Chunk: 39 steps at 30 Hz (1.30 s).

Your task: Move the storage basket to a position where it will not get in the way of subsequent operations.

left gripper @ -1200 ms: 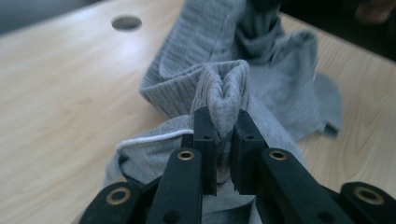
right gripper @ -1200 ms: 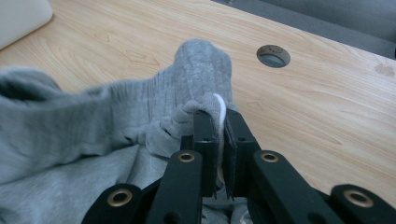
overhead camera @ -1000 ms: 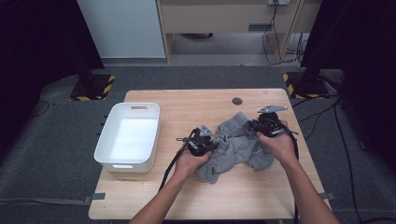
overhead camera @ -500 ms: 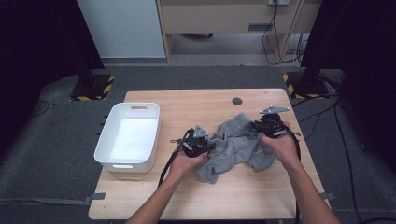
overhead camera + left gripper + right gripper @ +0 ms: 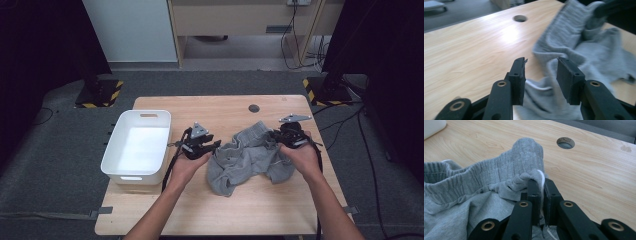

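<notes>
A crumpled pair of grey shorts (image 5: 245, 161) lies on the wooden table (image 5: 220, 107), right of centre. My right gripper (image 5: 275, 137) is shut on the ribbed waistband (image 5: 524, 162), with the white drawstring (image 5: 541, 178) pinched between its pads (image 5: 534, 192). At the cloth's left edge my left gripper (image 5: 215, 145) hovers just off the table. Its jaws have just been opening and stand apart (image 5: 541, 61). The grey fabric (image 5: 584, 45) lies below and beyond the gap, and neither pad presses on it.
A white plastic bin (image 5: 148, 113) stands at the table's left side, close to my left hand. A round cable hole (image 5: 254, 108) sits near the table's far edge. Bare wood lies between the bin and the shorts and along the near edge.
My left gripper let go of the shorts' left edge, opened, and drew up and to the left toward the bin. The right gripper stayed put on the waistband.
</notes>
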### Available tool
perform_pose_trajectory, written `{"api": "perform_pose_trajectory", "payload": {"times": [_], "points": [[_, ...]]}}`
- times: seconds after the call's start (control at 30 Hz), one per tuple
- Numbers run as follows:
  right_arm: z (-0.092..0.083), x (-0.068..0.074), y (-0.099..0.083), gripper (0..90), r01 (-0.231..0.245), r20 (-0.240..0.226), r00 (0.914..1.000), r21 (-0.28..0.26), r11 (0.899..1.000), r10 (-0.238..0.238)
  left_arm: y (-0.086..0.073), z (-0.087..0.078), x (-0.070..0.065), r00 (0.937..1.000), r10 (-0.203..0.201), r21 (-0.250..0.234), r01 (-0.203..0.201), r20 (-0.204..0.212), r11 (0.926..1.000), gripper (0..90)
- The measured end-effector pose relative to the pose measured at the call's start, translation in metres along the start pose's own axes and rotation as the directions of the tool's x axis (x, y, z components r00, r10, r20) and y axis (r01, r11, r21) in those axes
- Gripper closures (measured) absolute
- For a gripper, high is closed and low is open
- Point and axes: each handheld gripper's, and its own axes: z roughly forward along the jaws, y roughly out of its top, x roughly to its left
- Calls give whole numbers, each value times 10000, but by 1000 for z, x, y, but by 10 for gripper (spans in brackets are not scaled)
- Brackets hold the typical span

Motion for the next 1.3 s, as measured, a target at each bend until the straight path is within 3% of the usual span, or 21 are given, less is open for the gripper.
{"api": "perform_pose_trajectory", "payload": {"times": [0.13, 0.3, 0.5, 0.67, 0.87, 1.03, 1.3], "points": [[0, 0, 0, 856, -1, -23, 10000, 2, 10000, 1, -6, 6, 8, 9997, 109, 448, -100, -215, 9989, 610], [0, 0, 0, 855, 6, -14, 10000, 16, 10000, -6, -11, 13, 8, 9999, 71, 669, -62, -126, 9977, 597], [-1, 0, 0, 854, -26, -24, 10000, 19, 10000, 26, -15, 18, 2, 9979, 652, 886, -651, 15, 9939, 591], [-1, 0, 0, 853, -24, -20, 10000, 25, 10000, 24, -20, 19, 5, 9981, 620, 991, -623, 57, 9931, 598], [-1, 0, 0, 850, -46, -34, 10000, 30, 10000, 46, -25, 27, 0, 9946, 1021, 1361, -1038, 195, 9852, 581], [-1, 0, 0, 848, -42, -45, 10000, 47, 10000, 42, -26, 34, -1, 9936, 1107, 1380, -1124, 205, 9840, 533], [0, 0, 0, 846, -62, -52, 10000, 47, 10000, 62, -22, 33, -2, 9918, 1163, 983, -1211, 530, 9878, 503]]}}
